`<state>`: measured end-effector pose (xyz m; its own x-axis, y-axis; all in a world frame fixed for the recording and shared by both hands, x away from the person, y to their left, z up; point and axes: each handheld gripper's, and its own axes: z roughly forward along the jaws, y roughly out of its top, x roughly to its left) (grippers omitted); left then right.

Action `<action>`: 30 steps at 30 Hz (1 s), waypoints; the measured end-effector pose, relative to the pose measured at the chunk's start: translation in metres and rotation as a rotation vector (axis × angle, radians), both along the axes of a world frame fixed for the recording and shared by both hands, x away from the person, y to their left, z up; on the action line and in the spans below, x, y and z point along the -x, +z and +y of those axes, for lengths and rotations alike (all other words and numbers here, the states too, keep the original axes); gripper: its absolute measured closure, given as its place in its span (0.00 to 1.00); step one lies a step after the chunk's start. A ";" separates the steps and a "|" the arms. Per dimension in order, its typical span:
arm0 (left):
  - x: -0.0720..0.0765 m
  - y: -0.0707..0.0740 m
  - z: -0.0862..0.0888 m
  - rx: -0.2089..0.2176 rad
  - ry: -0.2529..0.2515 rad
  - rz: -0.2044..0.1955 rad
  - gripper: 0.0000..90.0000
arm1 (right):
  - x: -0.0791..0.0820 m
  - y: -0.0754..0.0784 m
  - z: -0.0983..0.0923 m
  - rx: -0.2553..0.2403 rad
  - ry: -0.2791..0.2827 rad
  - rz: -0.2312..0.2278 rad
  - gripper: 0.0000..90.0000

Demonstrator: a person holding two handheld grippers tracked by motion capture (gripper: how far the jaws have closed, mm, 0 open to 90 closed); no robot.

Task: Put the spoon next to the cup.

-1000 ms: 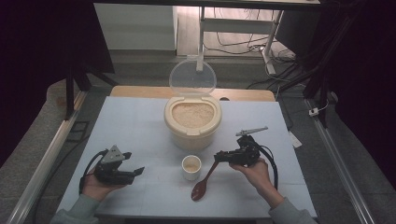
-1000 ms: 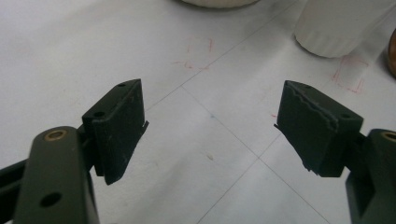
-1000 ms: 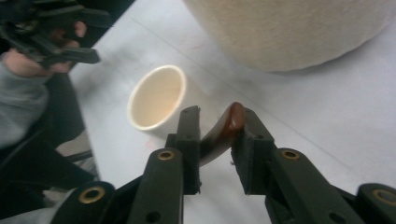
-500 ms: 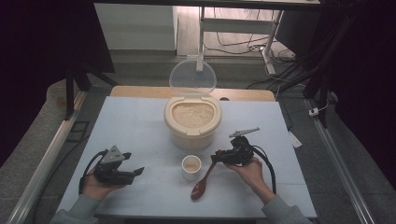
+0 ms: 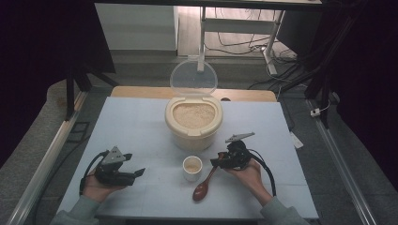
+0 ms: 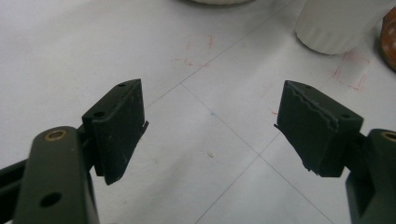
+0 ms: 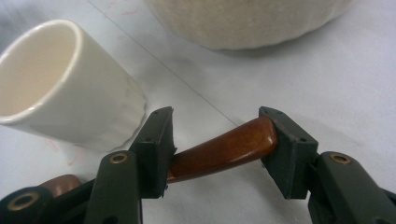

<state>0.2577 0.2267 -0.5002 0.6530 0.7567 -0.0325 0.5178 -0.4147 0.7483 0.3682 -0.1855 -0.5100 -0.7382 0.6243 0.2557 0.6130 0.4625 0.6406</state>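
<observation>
1. Dark room all round you; your work lies on a pale table [image 5: 141, 122] with thin seams and faint red marks on its cover.
2. At the middle far side stands the cream rice container [image 5: 193, 123], its clear lid [image 5: 193, 77] tipped up behind it and grain showing inside.
3. Just near of the container sits the small white cup [image 5: 192, 168], upright, with what looks like a little grain in it, though the high view is too coarse to be sure.
4. Your right gripper [image 5: 220, 161] is right of the cup, low over the table; its jaws have just been opening, and the brown wooden spoon [image 5: 204, 185] has its handle between them.
5. In the right gripper view the spoon handle [image 7: 224, 147] spans the gap, its tip against one pad, so it looks loosely cradled rather than squeezed.
6. The spoon's bowl lies on the table, near of the cup.
7. Your left gripper [image 5: 135, 174] rests at the near left, well apart from the cup, jaws wide with nothing between them.
</observation>
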 end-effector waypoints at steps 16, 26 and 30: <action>0.000 0.000 0.000 0.003 0.003 -0.001 0.26 | 0.003 0.003 0.000 0.074 -0.039 -0.154 0.40; 0.002 0.000 0.001 0.012 0.011 -0.002 0.26 | 0.026 0.020 -0.028 0.012 -0.003 -0.291 0.43; 0.002 0.000 0.000 0.016 0.013 -0.002 0.26 | 0.035 0.021 -0.043 0.009 -0.008 -0.320 0.43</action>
<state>0.2558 0.2269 -0.5006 0.6435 0.7642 -0.0432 0.5214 -0.3963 0.7557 0.3335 -0.2285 -0.4885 -0.7750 0.6319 0.0054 0.3848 0.4652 0.7972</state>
